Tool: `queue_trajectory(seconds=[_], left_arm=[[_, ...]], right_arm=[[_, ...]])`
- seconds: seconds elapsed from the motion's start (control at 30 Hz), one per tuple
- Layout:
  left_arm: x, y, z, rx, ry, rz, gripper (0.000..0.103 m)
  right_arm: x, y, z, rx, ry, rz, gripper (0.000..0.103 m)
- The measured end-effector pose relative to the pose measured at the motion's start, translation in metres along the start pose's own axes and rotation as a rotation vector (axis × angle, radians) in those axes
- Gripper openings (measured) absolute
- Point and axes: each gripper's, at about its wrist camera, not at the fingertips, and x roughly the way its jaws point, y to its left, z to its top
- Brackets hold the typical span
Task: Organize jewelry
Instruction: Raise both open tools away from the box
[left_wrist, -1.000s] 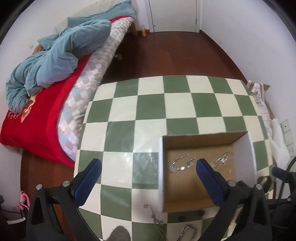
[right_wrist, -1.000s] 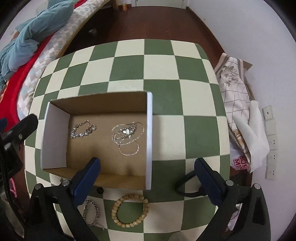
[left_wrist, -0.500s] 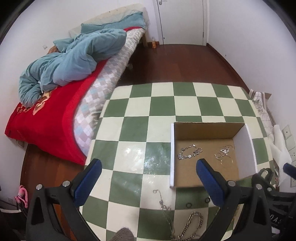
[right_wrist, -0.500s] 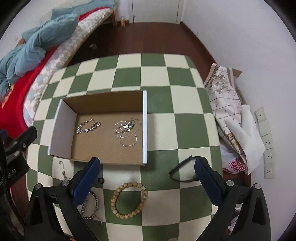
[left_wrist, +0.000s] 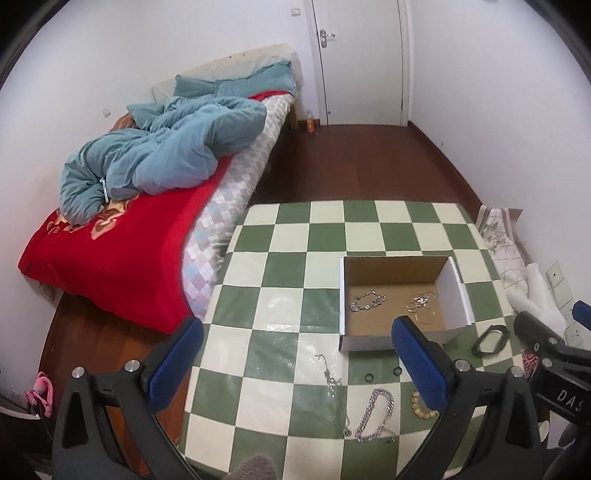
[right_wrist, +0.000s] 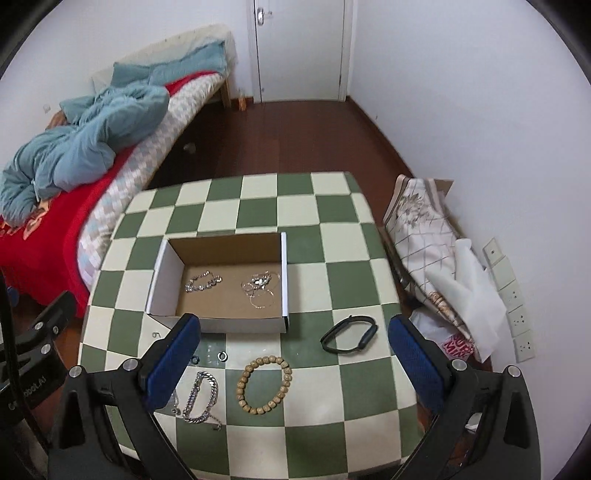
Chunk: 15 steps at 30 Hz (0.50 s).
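Observation:
An open cardboard box (right_wrist: 162, 273) (left_wrist: 456, 286) sits on the green-and-cream checkered table (right_wrist: 332, 229). Inside lie a silver bracelet (right_wrist: 202, 283) (left_wrist: 367, 301) and a tangled thin necklace (right_wrist: 260, 286) (left_wrist: 421, 306). In front of the box lie a wooden bead bracelet (right_wrist: 264, 384), a chunky silver chain (right_wrist: 201, 398) (left_wrist: 375, 415), a black band (right_wrist: 349, 334) (left_wrist: 491, 339), two small rings (right_wrist: 221, 356) (left_wrist: 369, 377) and a thin chain (left_wrist: 328, 373). My left gripper (left_wrist: 299, 365) and right gripper (right_wrist: 295, 358) hover open and empty above the table's near side.
A bed (left_wrist: 122, 236) with a red blanket and a blue duvet (left_wrist: 166, 151) stands left of the table. Patterned cloth and white fabric (right_wrist: 439, 258) lean on the right wall by wall sockets (right_wrist: 515, 317). A white door (right_wrist: 301, 48) is at the back.
Both grippers have pulled back and up from the box. The loose jewelry in front of the box and more of the room have come into view. Nothing was picked up.

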Motion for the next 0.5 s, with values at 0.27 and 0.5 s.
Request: queue_trajectory(seconds=[0.27, 0.5], left_arm=[[-0.02, 0.015, -0.017, -0.026, 0.006, 0.025, 0.103], [0.045, 0.013, -0.069, -0.001, 0.201, 0.052, 0.103]], right_arm=[[-0.041, -0.007, -0.02, 0.042, -0.014, 0.055, 0.103], [0.001, -0.019, -0.069, 0.074, 0.134, 0.054, 0.101]])
